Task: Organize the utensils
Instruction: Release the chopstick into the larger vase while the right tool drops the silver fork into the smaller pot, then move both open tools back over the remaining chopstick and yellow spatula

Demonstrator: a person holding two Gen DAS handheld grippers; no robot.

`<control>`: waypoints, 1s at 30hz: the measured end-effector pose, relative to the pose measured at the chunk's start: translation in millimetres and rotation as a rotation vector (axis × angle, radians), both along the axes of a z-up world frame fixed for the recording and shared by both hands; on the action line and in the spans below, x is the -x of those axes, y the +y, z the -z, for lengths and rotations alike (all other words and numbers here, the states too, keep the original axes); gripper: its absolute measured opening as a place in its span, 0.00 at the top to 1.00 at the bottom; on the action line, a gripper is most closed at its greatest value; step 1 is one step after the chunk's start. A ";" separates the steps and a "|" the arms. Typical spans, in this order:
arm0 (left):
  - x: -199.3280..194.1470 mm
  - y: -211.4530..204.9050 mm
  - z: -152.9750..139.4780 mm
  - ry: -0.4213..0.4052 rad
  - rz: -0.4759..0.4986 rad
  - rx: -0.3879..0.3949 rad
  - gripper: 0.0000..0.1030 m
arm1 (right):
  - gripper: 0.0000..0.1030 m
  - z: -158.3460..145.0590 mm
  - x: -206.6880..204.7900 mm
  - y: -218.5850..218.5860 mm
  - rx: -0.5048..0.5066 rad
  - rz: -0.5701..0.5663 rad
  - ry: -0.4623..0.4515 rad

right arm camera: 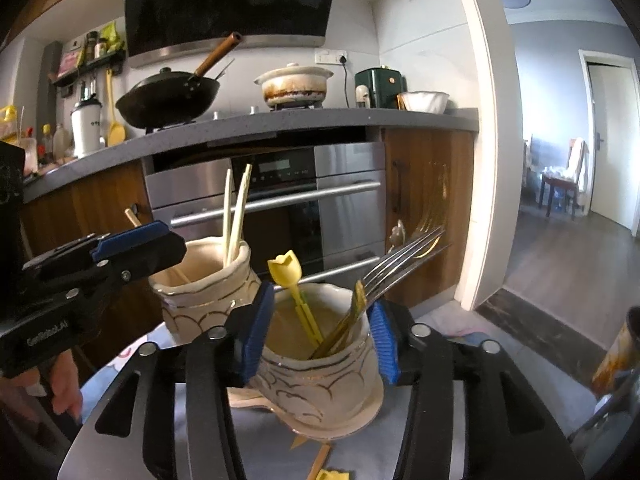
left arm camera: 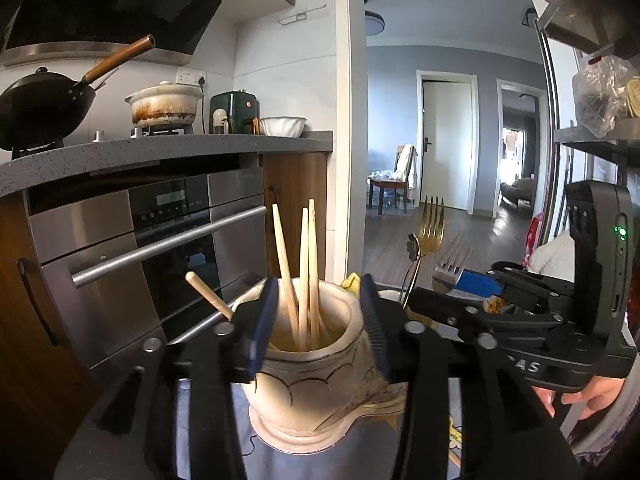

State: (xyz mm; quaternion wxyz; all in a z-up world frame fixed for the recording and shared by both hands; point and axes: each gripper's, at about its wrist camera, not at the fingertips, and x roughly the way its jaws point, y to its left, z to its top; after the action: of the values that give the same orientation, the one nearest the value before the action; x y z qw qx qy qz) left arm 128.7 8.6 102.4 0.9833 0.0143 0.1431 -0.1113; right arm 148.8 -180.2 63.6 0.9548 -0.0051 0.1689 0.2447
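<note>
My left gripper (left arm camera: 318,320) stands part open around the cream ceramic jar (left arm camera: 308,392) holding wooden chopsticks (left arm camera: 304,272), pads clear of its wall. My right gripper (right arm camera: 318,336) stands part open around the second cream scalloped jar (right arm camera: 320,384) holding a steel fork (right arm camera: 400,264) and yellow tulip-topped pick (right arm camera: 285,268).

The two pots (right arm camera: 320,368) (left arm camera: 308,380) are showing cream glaze with thin dark scallop lines, the chopsticks (left arm camera: 304,276) are looking pale wood, and the tulip-topped pick (right arm camera: 285,270) is glowing yellow. One fork (left arm camera: 430,228) is shining gold, another (right arm camera: 404,266) silver. The gripper pads (right arm camera: 256,336) are showing ribbed blue on black frames. The wok (right arm camera: 168,98) is sitting black with a brown handle, the casserole (right arm camera: 294,84) white with brown stains, the appliance (right arm camera: 378,88) dark green, the counter (right arm camera: 280,128) speckled grey
</note>
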 end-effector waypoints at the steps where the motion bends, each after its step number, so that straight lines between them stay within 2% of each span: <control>1: 1.4 -0.1 -0.6 -0.002 -0.002 -0.001 0.53 | 0.41 -1.5 3.2 -1.3 -0.002 0.000 -0.007; 5: 10.3 -0.1 -2.6 -0.024 -0.017 -0.002 0.42 | 0.26 -9.0 18.2 -11.9 -0.029 0.010 -0.047; 8: 17.6 1.3 -4.2 -0.039 -0.028 0.001 0.30 | 0.13 -12.7 25.7 -21.1 -0.054 0.022 -0.064; 16: 40.5 6.1 -5.4 -0.057 -0.043 0.018 0.06 | 0.06 -5.1 35.6 -43.1 -0.069 0.081 -0.039; 30: 61.5 -0.6 23.8 0.060 -0.017 -0.005 0.05 | 0.05 27.3 41.1 -65.8 -0.006 0.154 0.086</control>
State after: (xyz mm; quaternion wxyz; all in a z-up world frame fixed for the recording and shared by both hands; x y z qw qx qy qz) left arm 67.2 8.0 78.6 0.9795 0.0124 0.1729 -0.1028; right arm 107.7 -245.9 36.2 0.9626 0.0215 0.2090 0.1713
